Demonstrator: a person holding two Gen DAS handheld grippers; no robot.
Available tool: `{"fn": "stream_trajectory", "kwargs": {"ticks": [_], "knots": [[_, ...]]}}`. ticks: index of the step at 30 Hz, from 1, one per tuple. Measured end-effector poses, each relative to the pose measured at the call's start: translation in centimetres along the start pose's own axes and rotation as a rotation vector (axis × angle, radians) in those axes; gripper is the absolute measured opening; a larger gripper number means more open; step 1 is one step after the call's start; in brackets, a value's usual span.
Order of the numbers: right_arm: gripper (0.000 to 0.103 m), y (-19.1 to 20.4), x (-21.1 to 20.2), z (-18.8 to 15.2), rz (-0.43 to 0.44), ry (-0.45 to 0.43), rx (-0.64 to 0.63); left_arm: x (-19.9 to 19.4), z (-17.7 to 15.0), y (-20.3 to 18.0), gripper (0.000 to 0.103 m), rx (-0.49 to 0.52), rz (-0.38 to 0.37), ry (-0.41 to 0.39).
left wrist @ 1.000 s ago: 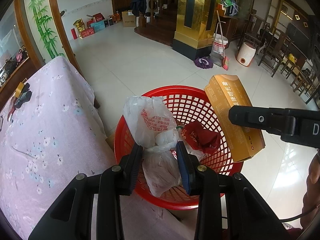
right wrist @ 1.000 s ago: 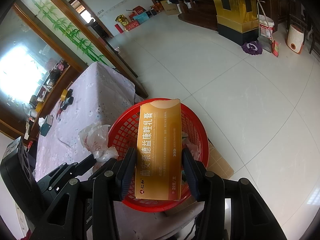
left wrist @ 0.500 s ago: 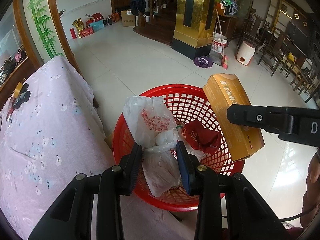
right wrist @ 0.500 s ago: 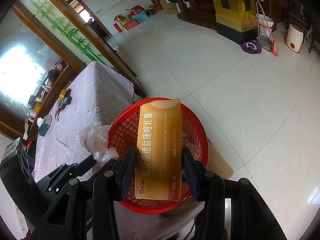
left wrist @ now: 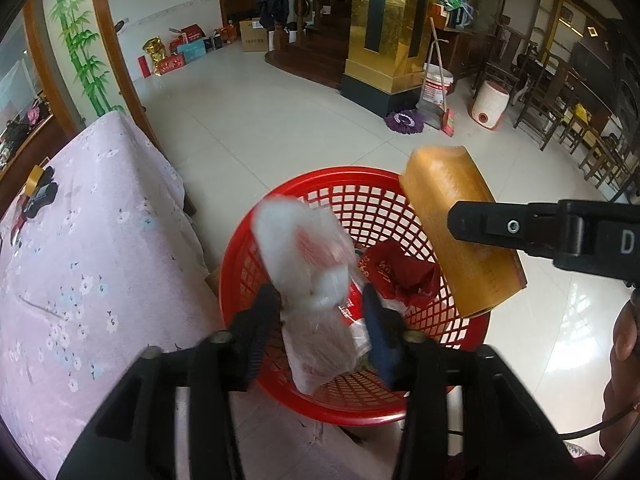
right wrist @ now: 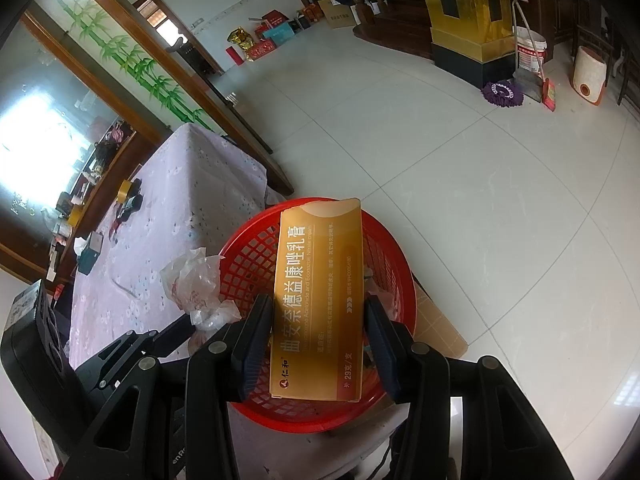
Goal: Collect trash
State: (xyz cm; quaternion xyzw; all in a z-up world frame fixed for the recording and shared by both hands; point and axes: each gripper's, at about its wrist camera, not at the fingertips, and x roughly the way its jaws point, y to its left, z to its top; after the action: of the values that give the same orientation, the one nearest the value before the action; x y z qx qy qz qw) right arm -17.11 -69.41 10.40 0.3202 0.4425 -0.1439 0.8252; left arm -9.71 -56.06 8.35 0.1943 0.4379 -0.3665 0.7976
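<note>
Left gripper, lower centre of the left wrist view: its jaws have just been opening, and the white plastic bag between them is motion-blurred; the pads appear clear of it. The bag sits over the red mesh basket, beside a crumpled red wrapper.

Right gripper, lower centre of the right wrist view: jaws clamped on the lower half of an orange-gold cream carton, held above the basket.

The basket stands beside a table draped in floral cloth.
</note>
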Motion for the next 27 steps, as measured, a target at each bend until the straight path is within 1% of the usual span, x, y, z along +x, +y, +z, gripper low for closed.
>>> {"fn": "stream_trajectory", "kwargs": {"ticks": [1,3,5,10,12,14,16,21,22,27], "knots": [[0.058,-0.1,0.0,0.0,-0.003,-0.003,0.005,-0.1,0.0,0.0,0.052,-0.003,0.007,-0.009],[0.065,-0.1,-0.2,0.1,-0.010,-0.010,0.009,-0.5,0.0,0.1,0.053,-0.004,-0.001,-0.021],[0.066,-0.2,-0.2,0.1,-0.012,-0.011,0.014,-0.6,0.0,0.1,0.056,-0.006,-0.002,-0.023],[0.066,-0.5,-0.6,-0.1,-0.020,-0.018,0.029,-0.8,-0.1,0.0,0.060,-0.003,0.003,-0.026],[0.067,-0.6,-0.8,-0.2,-0.023,-0.021,0.034,-0.8,0.0,0.0,0.066,-0.007,0.005,-0.026],[0.068,-0.7,-1.0,-0.3,-0.031,-0.025,0.038,-0.9,0.0,0.0,0.069,-0.010,0.006,-0.028],[0.072,-0.8,-1.4,-0.5,-0.044,-0.032,0.040,-1.0,-0.1,-0.1,0.070,-0.011,0.003,-0.032],[0.076,-1.3,-2.2,-1.0,-0.092,-0.049,0.040,-1.3,-0.4,-0.2,0.082,-0.017,0.007,-0.043],[0.078,-1.4,-2.4,-1.1,-0.103,-0.055,0.040,-1.5,-0.5,-0.2,0.082,-0.019,0.015,-0.050],[0.082,-1.8,-3.4,-1.5,-0.146,-0.075,0.043,-2.1,-0.9,0.0,0.083,-0.043,0.037,-0.056]]}}
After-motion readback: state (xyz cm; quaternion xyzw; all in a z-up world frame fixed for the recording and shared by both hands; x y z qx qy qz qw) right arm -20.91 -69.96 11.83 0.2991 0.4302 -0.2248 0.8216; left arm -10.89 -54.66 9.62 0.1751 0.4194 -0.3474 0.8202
